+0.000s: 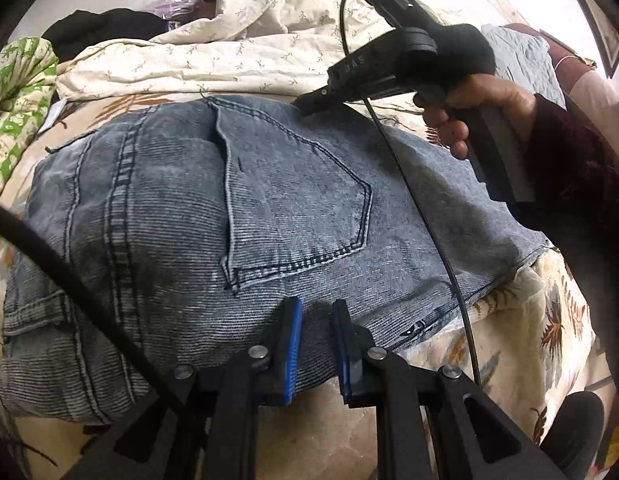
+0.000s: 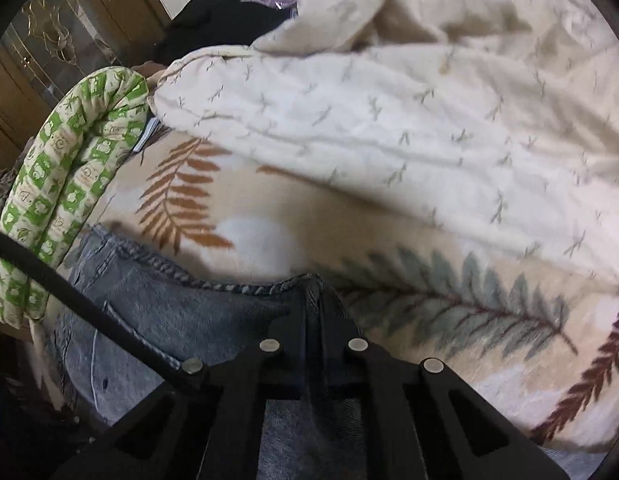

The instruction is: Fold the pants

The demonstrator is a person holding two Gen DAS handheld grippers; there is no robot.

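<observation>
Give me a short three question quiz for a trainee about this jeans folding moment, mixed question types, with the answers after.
1. True or false: the left gripper is clamped on the jeans.
2. Which gripper pinches the denim edge? A) left B) right C) neither
3. Fill in: the jeans lie on a blanket printed with ____ leaves.

Key: 1 false, its jaws stand apart over the fabric; 2 B; 3 fern.

You can make out pale raised letters, seemingly "DAS" seen upside down, on the black body of the right gripper (image 1: 309,106), faint small print on the green-and-cream patterned cloth (image 2: 69,172) too blurred for you to read, nothing else legible.
</observation>
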